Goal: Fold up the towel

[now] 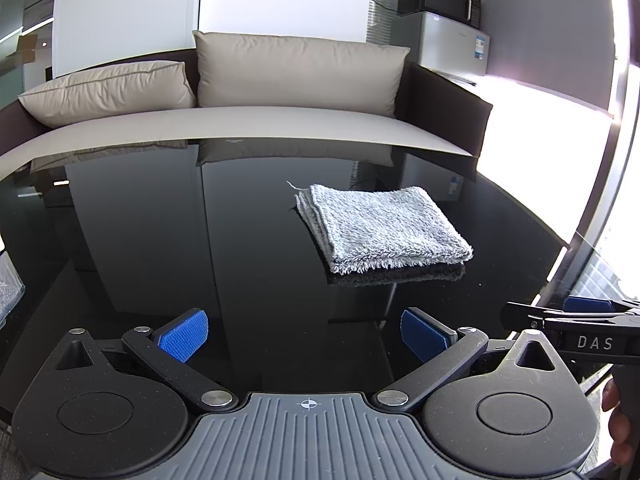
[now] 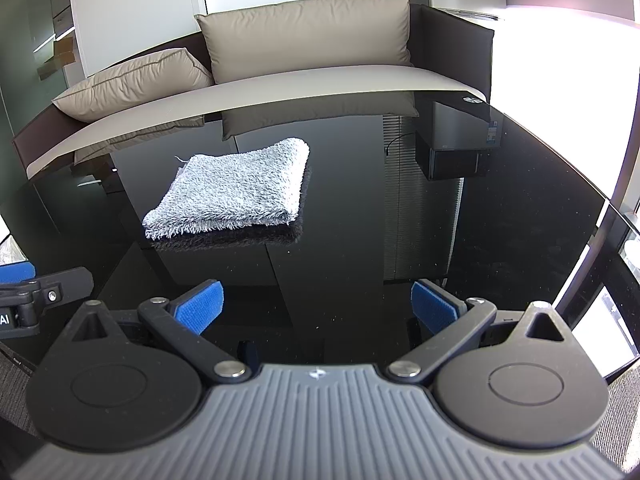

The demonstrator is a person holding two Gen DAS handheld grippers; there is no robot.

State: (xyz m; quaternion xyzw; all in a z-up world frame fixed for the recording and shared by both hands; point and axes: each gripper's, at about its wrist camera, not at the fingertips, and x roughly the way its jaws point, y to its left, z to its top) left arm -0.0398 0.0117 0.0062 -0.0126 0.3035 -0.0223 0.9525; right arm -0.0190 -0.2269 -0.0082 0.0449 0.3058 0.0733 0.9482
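- the towel (image 1: 384, 228) lies on the black glass table (image 1: 160, 240), toward the far edge, the one beside the sofa (image 1: 280, 120). it is well inside the table, not at any corner.
- the towel is already folded to a small thick packet with several layers; the layered edges show at its left side in the left view, and a fringe edge faces the grippers.
- a loose thread sticks out at its far left corner.
- the left gripper (image 1: 304, 334) hangs over the near edge of the table with the jaws wide apart and nothing between the blue pads (image 1: 184, 334).
- the right gripper (image 2: 320, 312) is the same: jaws spread, empty, well apart from the towel.
- the two grippers are just beside each other; each one shows at the edge of the other's view.
- a hand (image 1: 618, 424) shows at the right border of the left view; it seems to hold the handle of the right gripper.
- i judge that the folding is finished, or almost: no gripper touches the cloth and the packet looks neat.
- if one more fold is wanted, the next move calls for both grippers to reach forward to the fringe edge, pinch all layers together, and lift them over without letting the stack slide on the smooth glass.
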